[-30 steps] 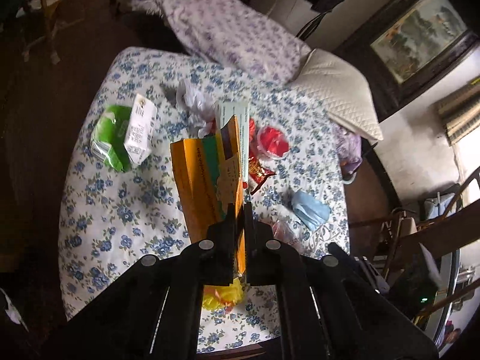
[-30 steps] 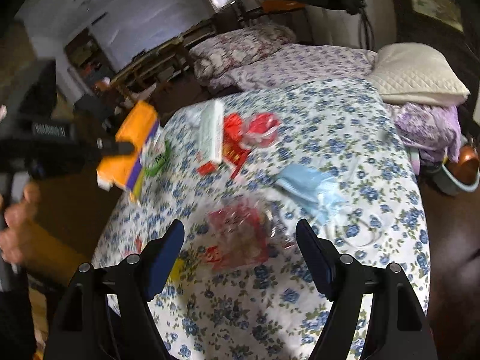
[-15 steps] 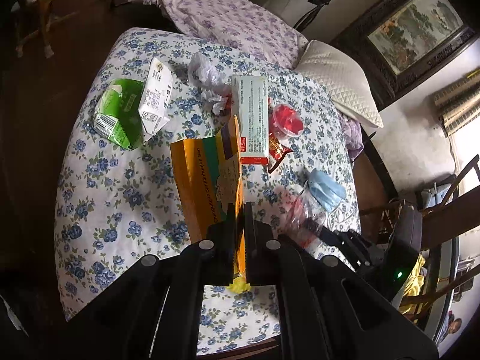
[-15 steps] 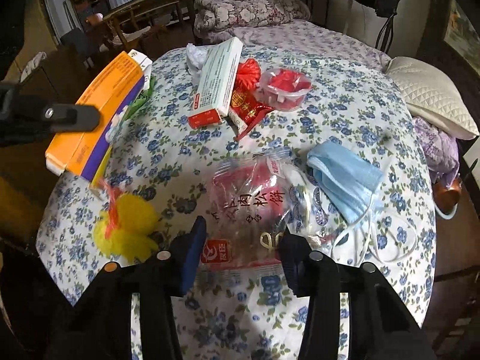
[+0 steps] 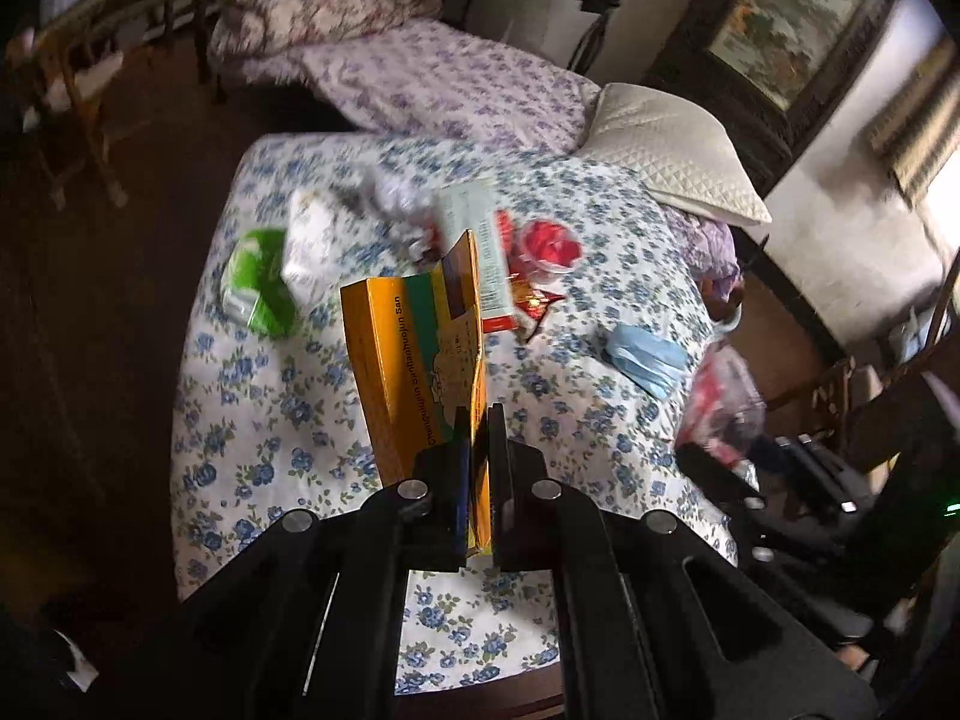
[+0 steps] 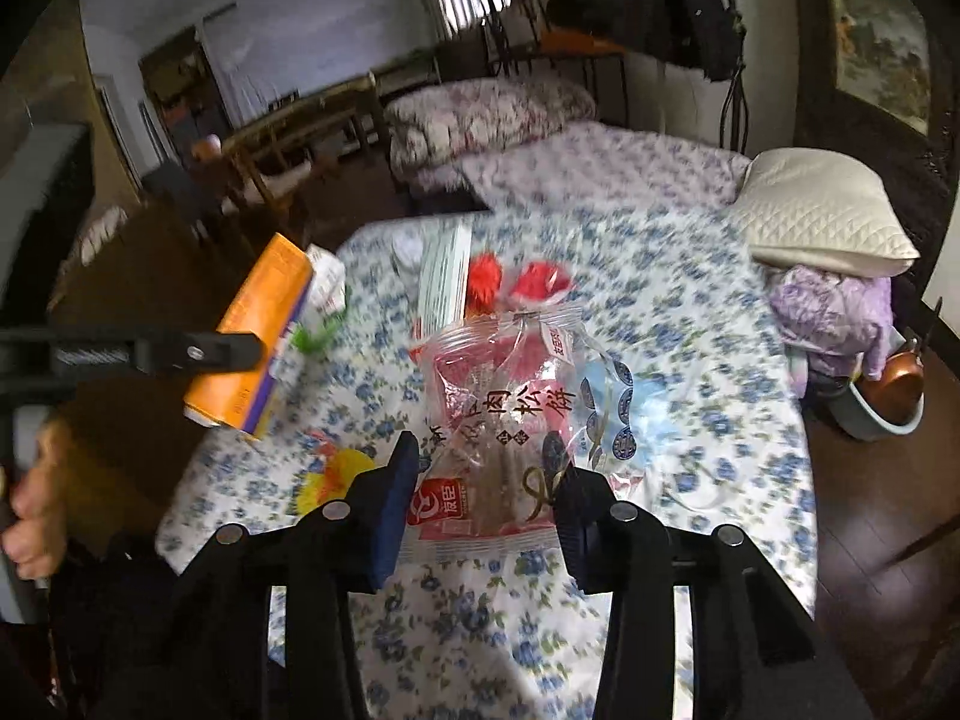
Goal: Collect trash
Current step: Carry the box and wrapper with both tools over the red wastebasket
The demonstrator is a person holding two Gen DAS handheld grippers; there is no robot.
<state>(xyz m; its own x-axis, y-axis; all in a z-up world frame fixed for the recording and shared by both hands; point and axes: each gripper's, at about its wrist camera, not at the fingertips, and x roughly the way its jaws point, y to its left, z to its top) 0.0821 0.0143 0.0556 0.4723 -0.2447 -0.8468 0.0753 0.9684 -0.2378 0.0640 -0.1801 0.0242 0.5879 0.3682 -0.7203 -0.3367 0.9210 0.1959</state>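
My left gripper is shut on the edge of an orange and green carton, held upright above the flowered tablecloth. The right wrist view shows the same carton at the left, off the table. My right gripper has a clear snack bag with a red label between its pads. Its jaws are still closing, and the bag hangs lifted off the cloth. In the left wrist view that bag is at the table's right edge. A blue face mask lies behind it.
On the cloth lie a green packet, crumpled tissue, a long white box, a red cup and a yellow wrapper. A quilted pillow and a bed stand behind. A person's hand is at the left.
My right gripper closed from wide open onto the snack bag and raised it off the table. The left gripper shifted and rolled slightly, still holding the carton.
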